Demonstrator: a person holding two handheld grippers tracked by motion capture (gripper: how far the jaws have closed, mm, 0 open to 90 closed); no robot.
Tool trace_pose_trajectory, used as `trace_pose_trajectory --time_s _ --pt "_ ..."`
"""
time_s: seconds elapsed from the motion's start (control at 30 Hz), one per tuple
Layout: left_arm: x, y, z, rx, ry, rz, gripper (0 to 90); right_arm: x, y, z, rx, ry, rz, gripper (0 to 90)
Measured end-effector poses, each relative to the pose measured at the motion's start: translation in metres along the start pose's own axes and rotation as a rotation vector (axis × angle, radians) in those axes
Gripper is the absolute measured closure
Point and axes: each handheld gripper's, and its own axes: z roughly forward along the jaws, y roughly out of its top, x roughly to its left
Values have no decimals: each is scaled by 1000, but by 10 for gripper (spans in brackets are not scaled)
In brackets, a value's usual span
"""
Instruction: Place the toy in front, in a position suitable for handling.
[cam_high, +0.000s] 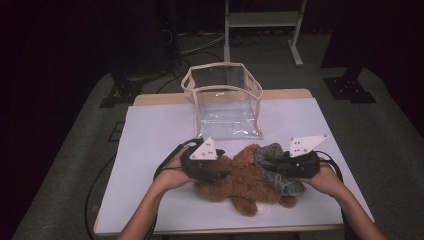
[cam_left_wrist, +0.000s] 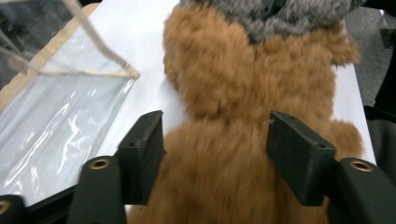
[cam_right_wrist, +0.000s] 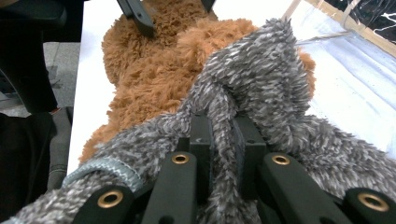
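Note:
A brown plush teddy bear (cam_high: 240, 182) lies on the white table top (cam_high: 150, 145) near the front edge. A grey fuzzy garment (cam_high: 272, 156) sits over its upper part. My left gripper (cam_left_wrist: 215, 135) is open, its jaws standing on either side of the bear's furry body (cam_left_wrist: 243, 79); in the high view this gripper (cam_high: 221, 175) rests at the bear's left. My right gripper (cam_right_wrist: 222, 135) is shut on a fold of the grey garment (cam_right_wrist: 261, 79), and in the high view it (cam_high: 281, 167) comes in from the right. The bear's brown fur (cam_right_wrist: 154, 79) lies beyond the garment.
A clear plastic bag with a beige trim (cam_high: 225, 100) stands open at the back middle of the table, just beyond the bear; its wall (cam_left_wrist: 56, 116) is close to my left gripper. A metal frame (cam_high: 262, 30) stands on the floor behind the table.

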Motion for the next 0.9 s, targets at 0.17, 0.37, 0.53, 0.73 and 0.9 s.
trace_pose_trajectory --time_s 0.17,0.37,0.53,0.73,0.9 --pt "8 -23 -12 -9 -36 -58 248 -1 0 1 -4 17 5 794" --pt "14 -35 -14 -20 -45 -96 206 -3 2 4 7 24 14 791" --pt "21 -44 -15 -28 -39 -132 173 -5 3 5 12 10 17 789" --pt "23 -46 -13 -27 -58 -147 164 -4 7 7 33 3 -11 785" --pt "27 -49 -17 -5 -47 -155 131 -4 7 6 33 -14 -44 783"
